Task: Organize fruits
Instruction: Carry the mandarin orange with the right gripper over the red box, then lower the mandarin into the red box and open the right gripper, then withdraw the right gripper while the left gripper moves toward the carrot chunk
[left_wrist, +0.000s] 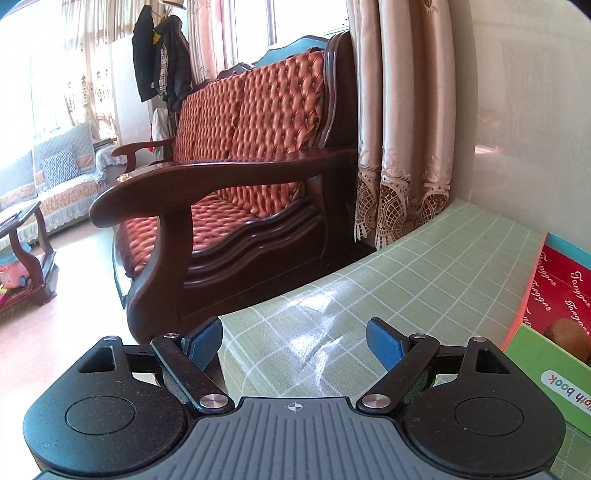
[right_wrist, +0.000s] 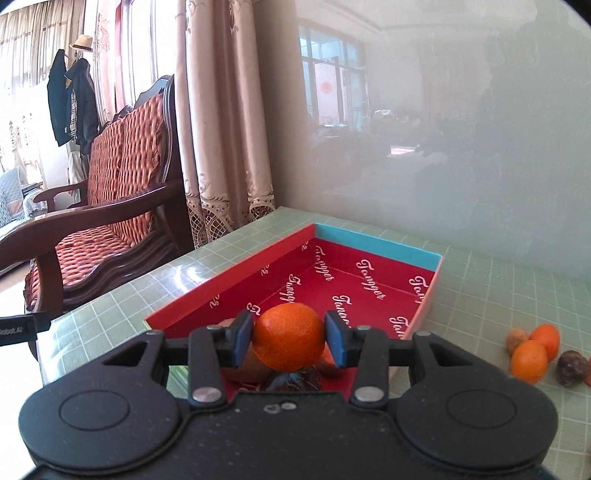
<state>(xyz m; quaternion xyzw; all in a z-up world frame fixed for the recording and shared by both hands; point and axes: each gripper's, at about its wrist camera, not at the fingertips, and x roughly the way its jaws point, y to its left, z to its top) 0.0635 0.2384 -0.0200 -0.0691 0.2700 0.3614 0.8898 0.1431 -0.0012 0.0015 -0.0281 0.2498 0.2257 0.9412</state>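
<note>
My right gripper (right_wrist: 289, 338) is shut on an orange mandarin (right_wrist: 288, 338), held above the near end of a red box (right_wrist: 373, 288) with white lettering and a blue far wall. Beneath the mandarin, other fruit lies in the box, mostly hidden by the gripper. On the table to the right lie two more mandarins (right_wrist: 528, 360), a walnut (right_wrist: 516, 339) and a dark brown fruit (right_wrist: 572, 366). My left gripper (left_wrist: 293, 341) stands open over the table's near left corner with nothing between its fingers. In the left wrist view the red box (left_wrist: 554, 284) shows at the right edge with a brown kiwi (left_wrist: 567, 338) inside.
A green checked cloth (left_wrist: 424, 280) covers the table, which ends close to a wooden armchair (left_wrist: 236, 184) with orange cushions on the left. Curtains (right_wrist: 221, 147) and a glossy wall stand behind the table. A green cloth book (left_wrist: 554, 380) lies at the right of the left gripper.
</note>
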